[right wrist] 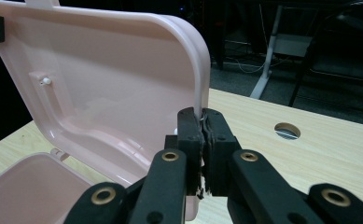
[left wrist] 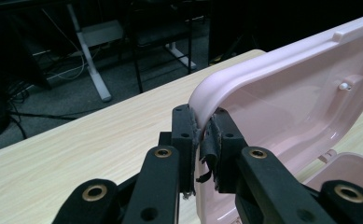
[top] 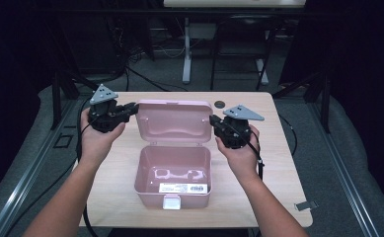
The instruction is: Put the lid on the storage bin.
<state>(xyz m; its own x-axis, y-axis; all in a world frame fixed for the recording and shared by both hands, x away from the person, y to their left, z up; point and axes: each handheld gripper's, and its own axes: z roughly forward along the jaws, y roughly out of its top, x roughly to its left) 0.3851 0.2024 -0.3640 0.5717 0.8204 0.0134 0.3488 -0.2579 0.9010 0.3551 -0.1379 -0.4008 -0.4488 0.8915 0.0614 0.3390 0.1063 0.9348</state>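
A white label (top: 183,188) with a barcode is sitting on the front inner floor of the pink box (top: 145,190); its print is showing too small to read. No other text is appearing.

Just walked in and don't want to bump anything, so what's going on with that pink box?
A person holds a gripper in each hand at a wooden table. The left gripper is clamped on one side edge of the open pink lid, and the right gripper pinches the opposite edge. The lid stands upright behind the empty pink box, whose white latch faces the person.
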